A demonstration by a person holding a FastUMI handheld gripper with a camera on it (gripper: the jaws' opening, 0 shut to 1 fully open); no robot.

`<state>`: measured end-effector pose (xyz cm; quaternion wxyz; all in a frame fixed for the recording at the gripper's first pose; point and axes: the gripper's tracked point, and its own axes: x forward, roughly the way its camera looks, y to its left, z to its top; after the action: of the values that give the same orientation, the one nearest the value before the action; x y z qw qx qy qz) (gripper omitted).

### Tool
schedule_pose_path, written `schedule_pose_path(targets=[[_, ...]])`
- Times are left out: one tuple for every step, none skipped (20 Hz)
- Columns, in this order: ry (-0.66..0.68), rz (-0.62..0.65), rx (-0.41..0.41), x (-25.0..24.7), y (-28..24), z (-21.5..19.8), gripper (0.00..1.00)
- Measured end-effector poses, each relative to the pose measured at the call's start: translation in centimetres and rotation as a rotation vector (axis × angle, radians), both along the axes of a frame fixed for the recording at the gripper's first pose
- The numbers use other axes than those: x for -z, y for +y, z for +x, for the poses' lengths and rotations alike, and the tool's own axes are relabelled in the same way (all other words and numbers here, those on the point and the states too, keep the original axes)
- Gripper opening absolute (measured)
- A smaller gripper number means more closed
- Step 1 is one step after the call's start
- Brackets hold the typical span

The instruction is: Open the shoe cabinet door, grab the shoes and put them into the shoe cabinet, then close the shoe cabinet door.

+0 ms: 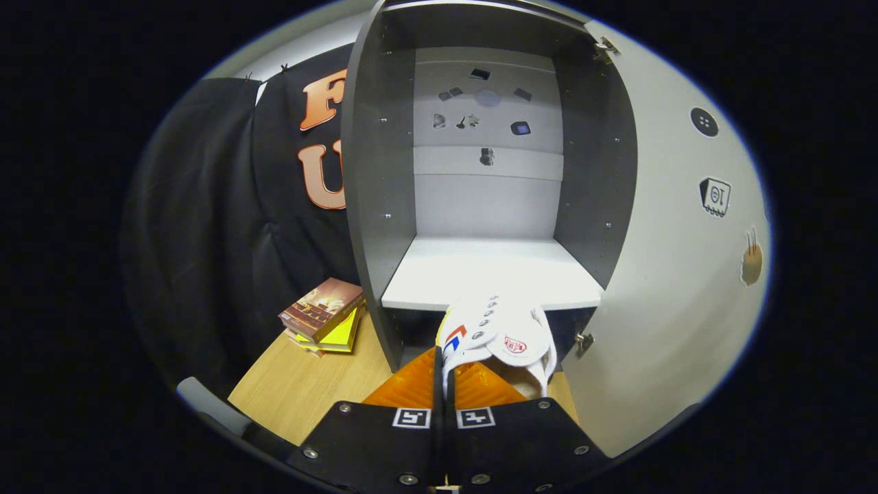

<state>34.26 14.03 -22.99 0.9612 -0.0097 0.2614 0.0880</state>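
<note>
The grey shoe cabinet stands open straight ahead, its white door swung out to the right. A white shelf lies bare inside, level with the shoe's toe. My gripper is shut on the side of a white shoe with red and blue marks, both fingers pressed together on its upper edge. The shoe hangs in the air just before the shelf's front edge, toe pointing into the cabinet.
A small stack of books lies on the wooden table left of the cabinet. Black cloth hangs behind at left. Stickers dot the cabinet's back panel and the door. A hinge sticks out at the door's lower edge.
</note>
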Motion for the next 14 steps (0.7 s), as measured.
schedule_pose_path(targets=[[0.001,0.001,-0.005,-0.1,0.1,0.9,0.0],[-0.001,0.005,-0.007,-0.2,0.1,2.0,0.0],[0.001,0.01,-0.013,-0.1,0.2,3.0,0.0],[0.001,0.01,-0.018,0.2,0.3,4.1,0.0],[0.003,0.01,-0.022,0.4,0.4,5.1,0.0],[0.005,0.01,-0.024,0.7,0.4,6.1,0.0],[0.007,0.013,-0.027,0.9,0.3,7.1,0.0],[0.011,0.017,-0.032,1.0,0.4,8.1,0.0],[0.01,0.017,-0.036,0.9,0.5,8.9,0.0],[0.011,0.01,-0.043,1.1,0.4,9.9,0.0],[0.014,0.007,-0.049,1.2,0.3,10.8,0.0],[0.017,0.005,-0.056,1.3,0.3,11.6,0.0],[0.023,0.006,-0.062,1.4,0.3,12.7,0.0],[0.026,0.006,-0.069,1.8,0.6,13.9,0.0]])
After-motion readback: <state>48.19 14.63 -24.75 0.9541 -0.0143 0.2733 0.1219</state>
